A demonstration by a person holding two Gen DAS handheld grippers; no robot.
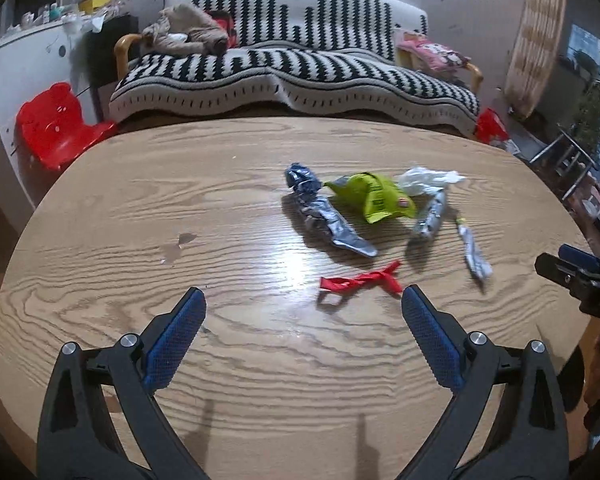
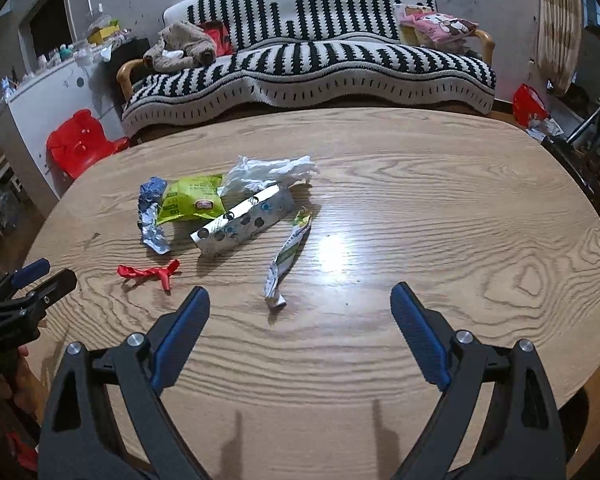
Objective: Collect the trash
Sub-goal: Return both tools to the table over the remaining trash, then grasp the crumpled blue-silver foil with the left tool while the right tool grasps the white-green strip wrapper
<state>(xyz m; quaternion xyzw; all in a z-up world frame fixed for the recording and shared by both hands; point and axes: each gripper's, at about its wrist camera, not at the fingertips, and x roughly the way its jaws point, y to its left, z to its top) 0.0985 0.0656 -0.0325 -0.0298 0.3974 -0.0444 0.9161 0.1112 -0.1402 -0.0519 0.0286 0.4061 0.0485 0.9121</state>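
Observation:
Trash lies in a cluster on the wooden table: a crumpled silver-blue foil wrapper, a lime green snack bag, white crumpled plastic, a white dotted carton, a thin twisted wrapper and a red burst balloon. My left gripper is open just short of the balloon. My right gripper is open, the twisted wrapper ahead of its left finger. Both hold nothing.
A black-and-white striped sofa with a stuffed toy and pink cushion stands behind the table. A red plastic chair sits at the left, beside a white cabinet. Metal chair frames stand at the right.

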